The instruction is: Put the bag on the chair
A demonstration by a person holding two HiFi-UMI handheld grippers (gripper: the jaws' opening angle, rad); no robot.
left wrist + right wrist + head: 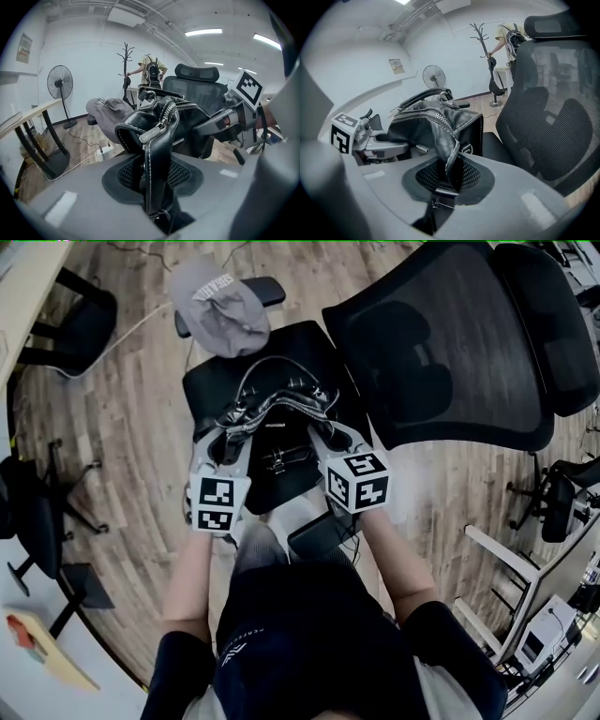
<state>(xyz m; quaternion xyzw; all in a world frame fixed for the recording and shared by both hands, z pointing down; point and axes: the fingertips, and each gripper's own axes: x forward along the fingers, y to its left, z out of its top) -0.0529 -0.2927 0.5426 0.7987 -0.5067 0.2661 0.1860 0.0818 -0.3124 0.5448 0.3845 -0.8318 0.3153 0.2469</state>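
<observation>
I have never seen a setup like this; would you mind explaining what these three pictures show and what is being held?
A person holds a two-jaw gripper in each hand; the marker cubes belong to them. The head view looks down from the person's head; the other two look along each gripper's jaws. The left gripper and right gripper are both clamped on a black leather bag, held over the seat of an office chair. A grey cap sits at the chair's far side.

A grey cap [217,306] sat above the wooden floor [131,418]. A standing fan [60,83] stood by the white wall [93,51], a coat stand [125,70] further along, a person [151,71] just beside it. A white power strip [104,151] lay on the floor
</observation>
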